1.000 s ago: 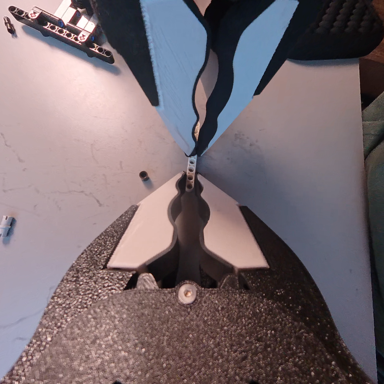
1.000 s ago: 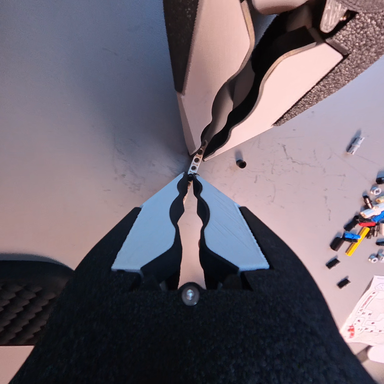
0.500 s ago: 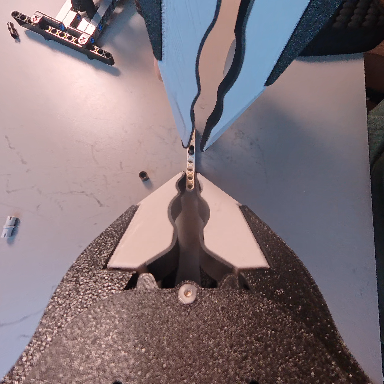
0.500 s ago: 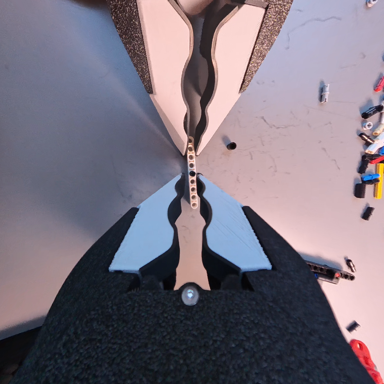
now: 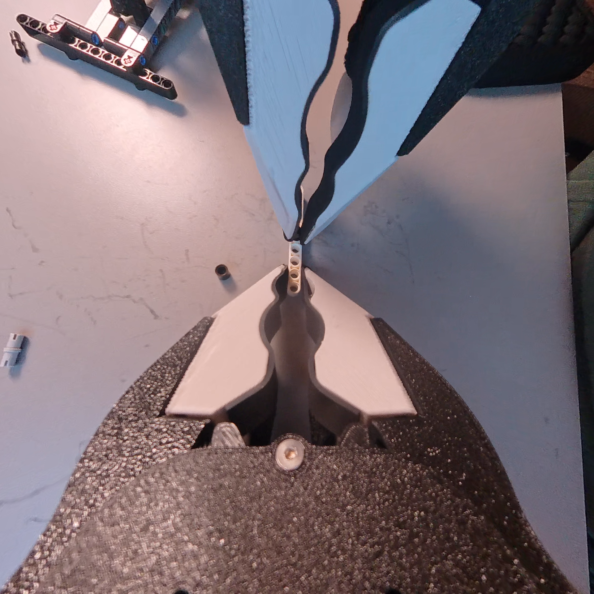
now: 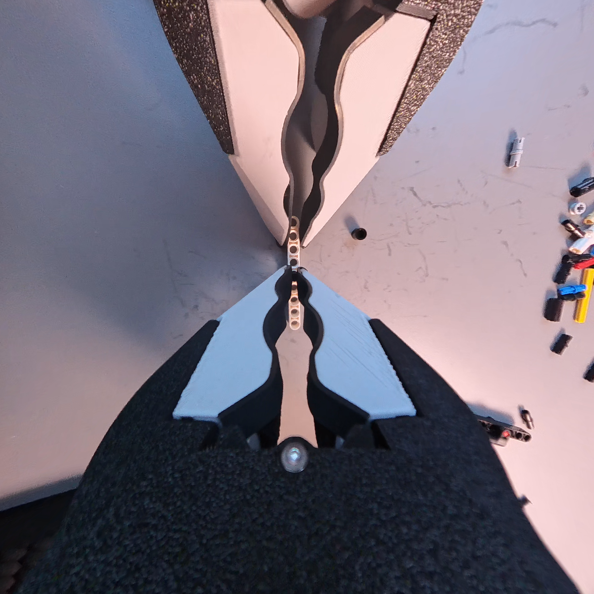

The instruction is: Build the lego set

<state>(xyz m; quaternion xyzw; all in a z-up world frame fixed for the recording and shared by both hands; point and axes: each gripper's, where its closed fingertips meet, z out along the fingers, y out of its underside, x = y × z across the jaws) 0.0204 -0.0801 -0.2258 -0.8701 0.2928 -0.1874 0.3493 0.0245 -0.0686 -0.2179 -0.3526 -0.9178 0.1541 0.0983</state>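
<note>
A thin white lego beam (image 5: 295, 266) with a row of holes is held in the air between my two grippers, which face each other tip to tip. My left gripper (image 5: 295, 277) with grey fingers is shut on one end of it. My right gripper (image 6: 293, 271) with pale blue fingers is shut on the beam (image 6: 293, 249) near its middle, and the beam's other end reaches back between its fingers. The right gripper also shows in the left wrist view (image 5: 297, 239), and the left gripper in the right wrist view (image 6: 293, 236).
A black and white partly built assembly (image 5: 96, 51) lies on the grey table (image 5: 96, 209). A black bush (image 5: 224, 272) and a grey pin (image 5: 13, 353) lie nearby. Several loose parts (image 6: 578, 257), among them a yellow axle (image 6: 585, 295), lie at the right. The table edge (image 5: 565, 225) runs along the right. Left and right tips are no more than a few centimetres apart. From either gripper's tips it is about 4 cm to the black bush (image 5: 224, 272). My right wrist view (image 6: 357, 232) looks at it from another angle.
Half a second ago my right gripper was slightly open around the beam; now it has shut on it farther along than one second ago. The left gripper has kept its hold.
</note>
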